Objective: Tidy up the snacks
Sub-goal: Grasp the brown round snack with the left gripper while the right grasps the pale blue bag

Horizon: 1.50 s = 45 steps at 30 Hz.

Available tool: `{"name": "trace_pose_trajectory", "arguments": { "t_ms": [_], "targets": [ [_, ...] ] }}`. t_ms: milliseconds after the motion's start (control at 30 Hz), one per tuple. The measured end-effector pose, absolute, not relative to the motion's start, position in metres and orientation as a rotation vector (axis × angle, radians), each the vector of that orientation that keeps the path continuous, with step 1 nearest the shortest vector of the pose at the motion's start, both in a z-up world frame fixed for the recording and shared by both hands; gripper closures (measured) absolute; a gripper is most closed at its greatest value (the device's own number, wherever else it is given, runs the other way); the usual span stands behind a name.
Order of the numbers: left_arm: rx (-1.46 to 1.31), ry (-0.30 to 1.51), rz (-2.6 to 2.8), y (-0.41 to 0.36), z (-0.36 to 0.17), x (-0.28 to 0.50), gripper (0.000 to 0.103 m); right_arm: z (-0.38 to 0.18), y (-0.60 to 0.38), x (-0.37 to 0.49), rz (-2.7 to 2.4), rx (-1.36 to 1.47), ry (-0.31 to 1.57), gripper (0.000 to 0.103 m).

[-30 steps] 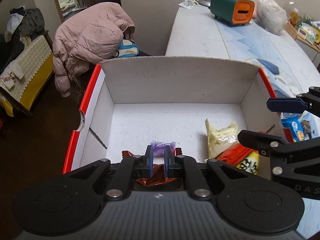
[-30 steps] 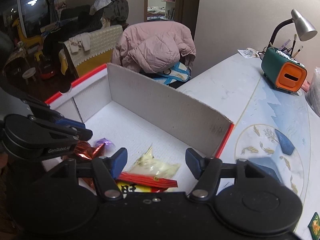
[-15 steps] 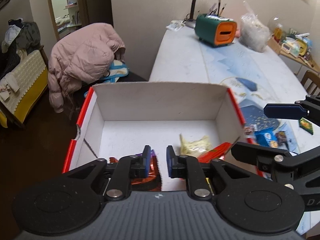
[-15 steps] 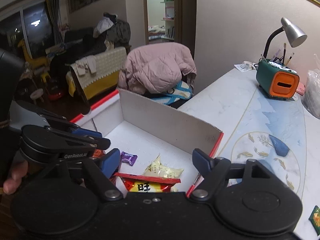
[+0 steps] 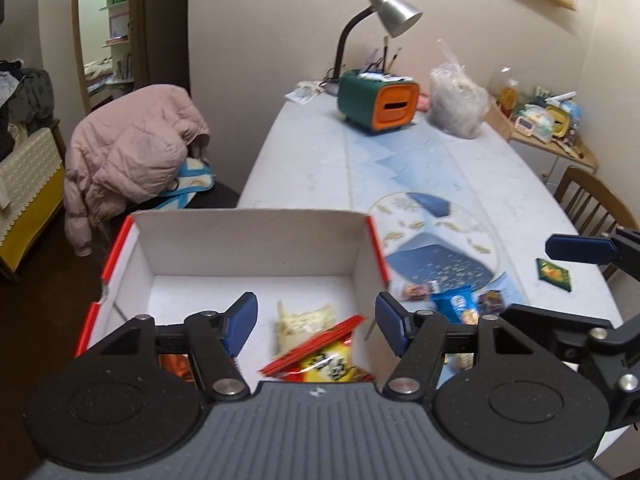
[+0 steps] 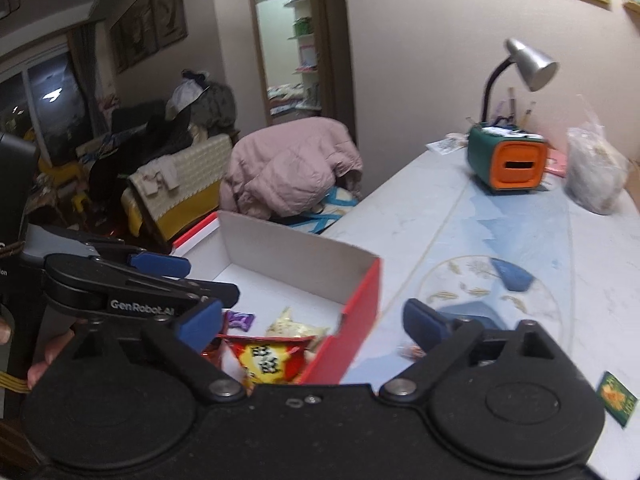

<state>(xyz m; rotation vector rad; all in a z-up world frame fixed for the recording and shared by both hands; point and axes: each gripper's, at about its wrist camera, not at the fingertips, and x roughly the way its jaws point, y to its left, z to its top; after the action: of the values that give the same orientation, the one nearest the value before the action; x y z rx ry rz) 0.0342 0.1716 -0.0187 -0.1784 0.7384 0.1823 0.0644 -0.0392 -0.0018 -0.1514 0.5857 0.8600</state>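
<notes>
Both tools gape empty: left tool [image 5: 316,322] above the cardboard box [image 5: 256,236], right tool [image 6: 312,326] beside it. Blue snack packet [image 5: 456,307] lies just right; reaching could snag the wall.

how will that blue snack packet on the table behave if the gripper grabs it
The blue packet looks like a small puffed foil pouch, so it is probably light and crushable. Its glossy film may slip or crumple between the fingers. Lying flat on the table, it will likely slide rather than roll.

Silver desk lamp [image 5: 394,14], green-orange box [image 5: 378,106], pink jacket [image 5: 134,148], possibly on chair.
</notes>
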Motion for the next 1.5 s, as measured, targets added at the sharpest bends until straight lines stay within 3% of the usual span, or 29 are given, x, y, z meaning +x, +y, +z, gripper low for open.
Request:
{"name": "trace_pose_trajectory", "arguments": {
  "t_ms": [233, 867, 1133, 1500],
  "targets": [
    [-0.182, 0.705, 0.134, 0.139, -0.018, 0.044, 0.03, -0.004, -0.089, 0.071, 0.791, -0.124, 0.58, 0.0],
    [-0.185, 0.831, 0.067, 0.022, -0.06, 0.118, 0.029, -0.082, -0.186, 0.151, 0.655, -0.232, 0.725, 0.003],
    [-0.196, 0.88, 0.12, 0.002, -0.08, 0.147, 0.029, -0.133, -0.177, 0.196, 0.675, -0.284, 0.815, 0.015],
    [-0.193, 0.925, 0.167, -0.017, -0.103, 0.178, 0.029, -0.162, -0.156, 0.224, 0.748, -0.359, 0.858, 0.03]
  ]
}}
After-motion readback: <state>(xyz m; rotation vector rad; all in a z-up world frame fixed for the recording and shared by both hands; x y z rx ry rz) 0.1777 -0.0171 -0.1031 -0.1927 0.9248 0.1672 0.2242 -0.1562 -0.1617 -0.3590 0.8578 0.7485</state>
